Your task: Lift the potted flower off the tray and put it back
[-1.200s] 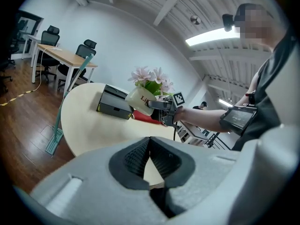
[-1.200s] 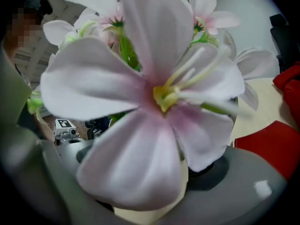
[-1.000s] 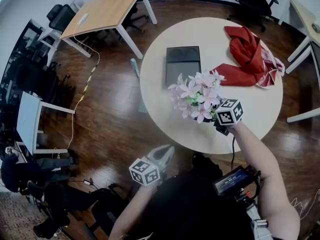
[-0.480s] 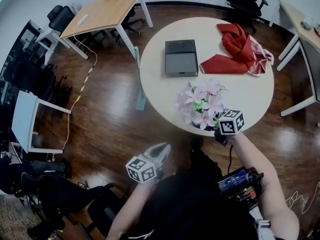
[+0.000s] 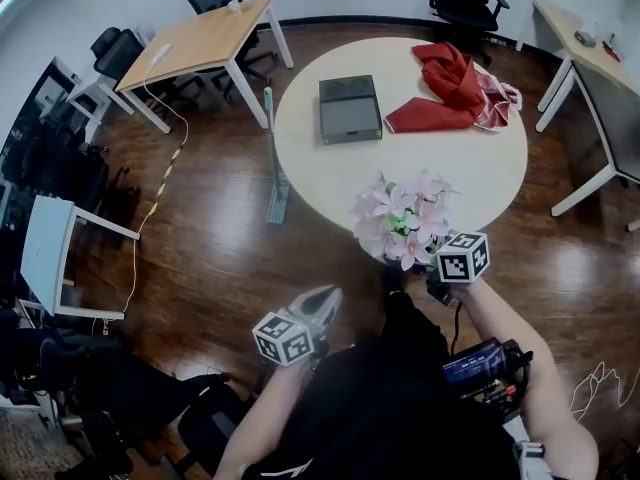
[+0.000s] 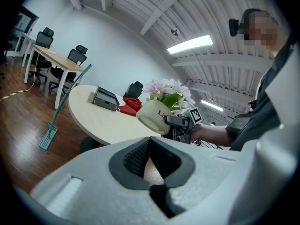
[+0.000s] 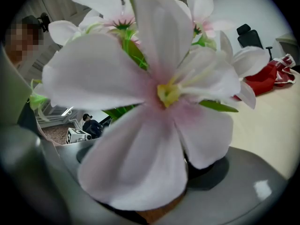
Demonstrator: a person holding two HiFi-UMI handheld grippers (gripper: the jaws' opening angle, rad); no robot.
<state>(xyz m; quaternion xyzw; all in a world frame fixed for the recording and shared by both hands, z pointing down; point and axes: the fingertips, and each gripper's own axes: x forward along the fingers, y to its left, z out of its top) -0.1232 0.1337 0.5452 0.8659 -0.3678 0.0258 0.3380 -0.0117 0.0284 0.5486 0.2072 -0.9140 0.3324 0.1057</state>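
Right gripper clamps the potted flower in the air over the round table's near edge, well apart from the tray. The pot is tilted, blooms uppermost. Left gripper jaws are pressed together, empty.

1. The head view was evenly lit and fairly sharp. Soft glare lay on the wooden floor, and the room curved toward the edges.
2. In the left gripper view, ceiling lights glowed bright, the near left claw was blurred, and dark corners ringed the frame.
3. In the right gripper view, the potted flower loomed pale and out of focus, with the background sharper.
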